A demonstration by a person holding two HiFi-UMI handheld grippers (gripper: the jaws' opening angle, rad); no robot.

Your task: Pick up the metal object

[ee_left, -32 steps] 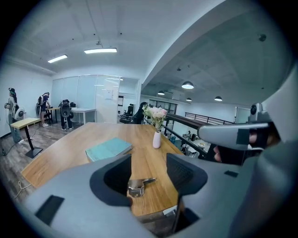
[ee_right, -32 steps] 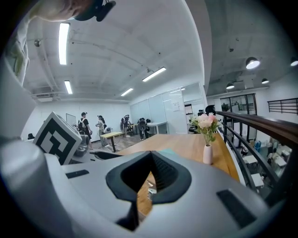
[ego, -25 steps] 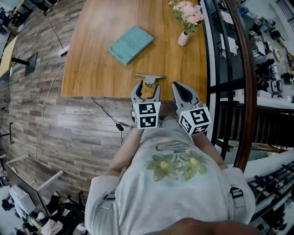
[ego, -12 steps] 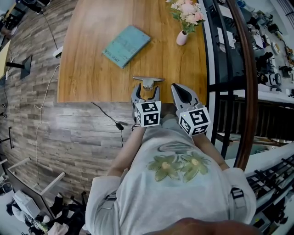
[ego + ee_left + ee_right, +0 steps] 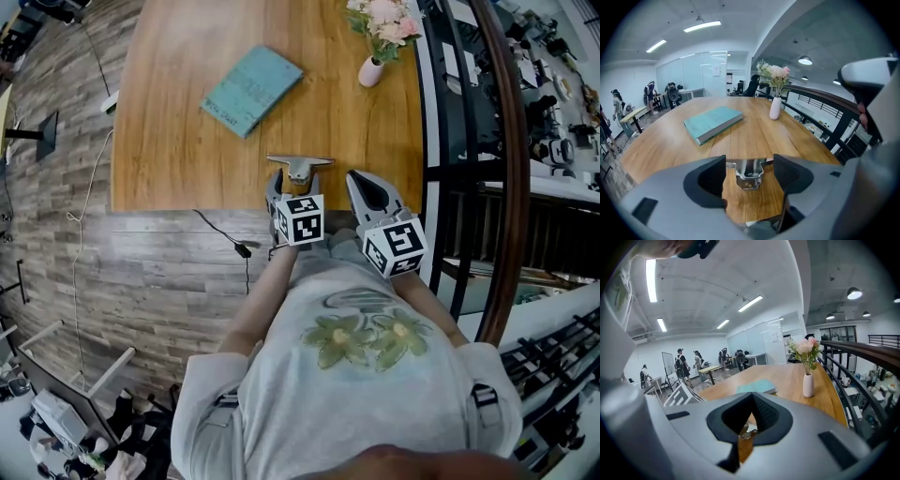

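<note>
The metal object point(image 5: 298, 167), a shiny bracket with a flat bar across its far side, lies on the wooden table point(image 5: 178, 150) near its front edge. My left gripper point(image 5: 296, 187) is tilted down just behind it and open; its jaws have just been opening. In the left gripper view the bracket point(image 5: 749, 174) shows in the gap of that gripper point(image 5: 750, 159), with neither pad touching it. My right gripper point(image 5: 371, 192) hovers to the right of it, shut and holding nothing. Through the right gripper point(image 5: 752, 397) a bit of the bracket point(image 5: 746, 432) is visible.
A teal book point(image 5: 251, 90) lies farther back on the table. A pale vase of pink flowers point(image 5: 372, 70) stands at the back right. A dark railing point(image 5: 497, 187) runs along the table's right side. A cable point(image 5: 225, 239) trails on the floor below the front edge.
My left gripper has sunk and moved forward, closer to the bracket, and its jaws stand wider apart. The right gripper has dropped slightly.
</note>
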